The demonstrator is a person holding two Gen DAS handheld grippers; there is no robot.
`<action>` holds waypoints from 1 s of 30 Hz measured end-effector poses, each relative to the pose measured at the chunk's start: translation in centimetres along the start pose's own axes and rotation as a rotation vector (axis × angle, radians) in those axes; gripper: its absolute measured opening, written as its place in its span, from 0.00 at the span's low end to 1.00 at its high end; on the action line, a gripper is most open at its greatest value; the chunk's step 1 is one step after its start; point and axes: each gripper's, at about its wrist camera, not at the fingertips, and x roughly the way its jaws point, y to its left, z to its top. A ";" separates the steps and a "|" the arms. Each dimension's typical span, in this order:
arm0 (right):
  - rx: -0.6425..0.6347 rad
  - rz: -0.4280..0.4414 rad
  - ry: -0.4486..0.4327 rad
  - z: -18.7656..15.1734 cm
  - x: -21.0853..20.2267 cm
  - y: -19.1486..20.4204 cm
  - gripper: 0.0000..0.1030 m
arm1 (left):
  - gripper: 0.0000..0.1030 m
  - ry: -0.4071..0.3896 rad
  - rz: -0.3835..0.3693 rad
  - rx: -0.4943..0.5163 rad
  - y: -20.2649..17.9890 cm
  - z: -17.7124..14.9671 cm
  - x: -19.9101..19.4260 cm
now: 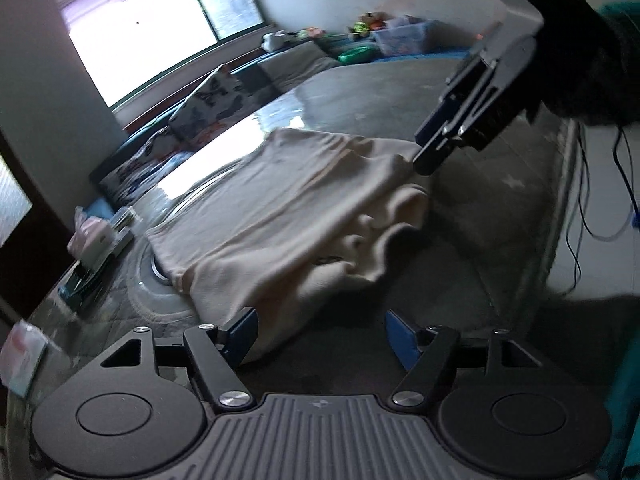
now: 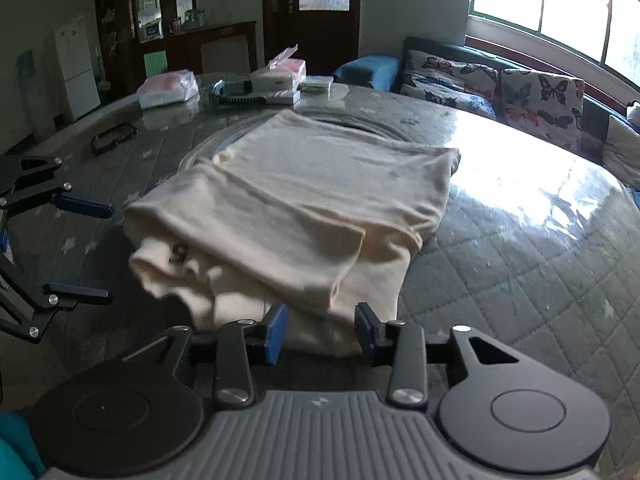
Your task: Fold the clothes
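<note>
Cream knit fabric, a partly folded garment (image 2: 296,208), is lying near the middle of a table (image 2: 520,280) that is wearing a grey quilted cover under a glossy clear sheet. The garment's upper layer is lying flat and fairly smooth, while its near-left corner is bunching into loose rolls, with a small dark mark showing on one roll.

The right gripper (image 2: 322,330) is sitting low at the garment's near edge; its blue-padded jaws are standing apart, with the cloth's edge lying between them and neither pad visibly pressing it. In the left wrist view the same tool (image 1: 434,156) is appearing from the upper right, its tip just beside the garment's far corner.

The left gripper (image 1: 320,336) is hovering over the table off the rumpled side of the garment, its jaws spread wide and holding nothing; one blue pad is just beside the cloth's edge. In the right wrist view it (image 2: 94,252) is showing at the left margin, both fingers parted and clear of the fabric.

Plastic-wrapped packets (image 2: 168,88) and small boxes (image 2: 276,84) are resting on the table's far side. A sofa with butterfly-print cushions (image 2: 500,88) is standing beyond it, under a bright window (image 2: 560,0).
</note>
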 end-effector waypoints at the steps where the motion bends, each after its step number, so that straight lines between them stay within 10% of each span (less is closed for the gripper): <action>1: -0.004 0.001 0.006 -0.3 -0.1 0.0 0.39 | 0.72 -0.001 0.000 0.015 -0.3 0.0 0.2; 8: -0.060 0.008 0.040 -1.5 -0.6 0.7 0.45 | 0.69 -0.053 0.016 0.067 -1.0 0.9 1.9; 12: -0.113 0.008 0.043 -1.7 -0.7 1.4 0.49 | 0.27 -0.062 0.015 0.071 -0.9 1.3 2.7; 15: -0.163 0.005 0.036 -1.8 -0.7 2.1 0.52 | 0.18 -0.072 0.008 0.017 0.2 1.9 3.0; 30: -0.344 0.005 -0.078 1.2 2.9 4.2 0.52 | 0.16 -0.109 -0.045 -0.180 5.5 4.4 4.0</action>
